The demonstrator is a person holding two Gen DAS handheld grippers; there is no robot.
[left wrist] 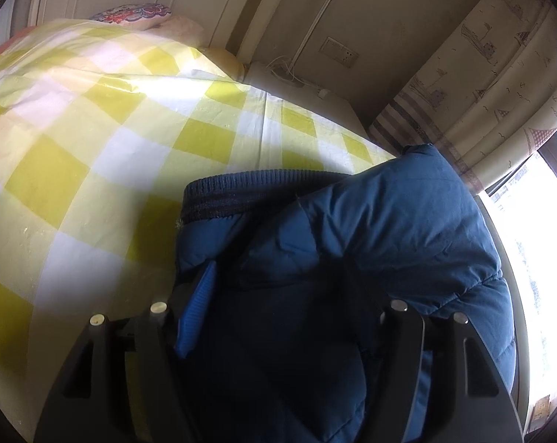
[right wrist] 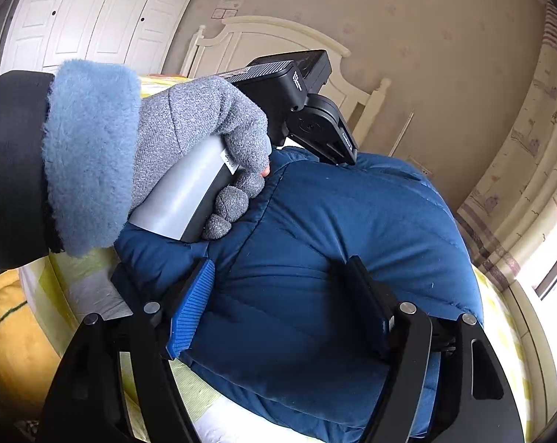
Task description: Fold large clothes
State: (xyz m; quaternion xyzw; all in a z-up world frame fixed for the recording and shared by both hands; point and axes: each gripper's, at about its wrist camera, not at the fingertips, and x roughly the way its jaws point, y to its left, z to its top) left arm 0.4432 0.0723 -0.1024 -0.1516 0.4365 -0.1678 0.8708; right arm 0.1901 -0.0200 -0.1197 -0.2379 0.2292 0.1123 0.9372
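Observation:
A blue puffer jacket lies bunched on the yellow-and-white checked bedsheet, its dark ribbed hem toward the far side. My left gripper is open, its jaws spread wide with the jacket's padding bulging between them. In the right wrist view my right gripper is also open, both fingers pressed down into the jacket. The gloved left hand holding the left gripper's body rests on the jacket just beyond.
A white headboard and pillows are at the far end of the bed. A curtain and bright window are on the right. White wardrobe doors stand at the back left. A bedside ledge with a cable borders the bed.

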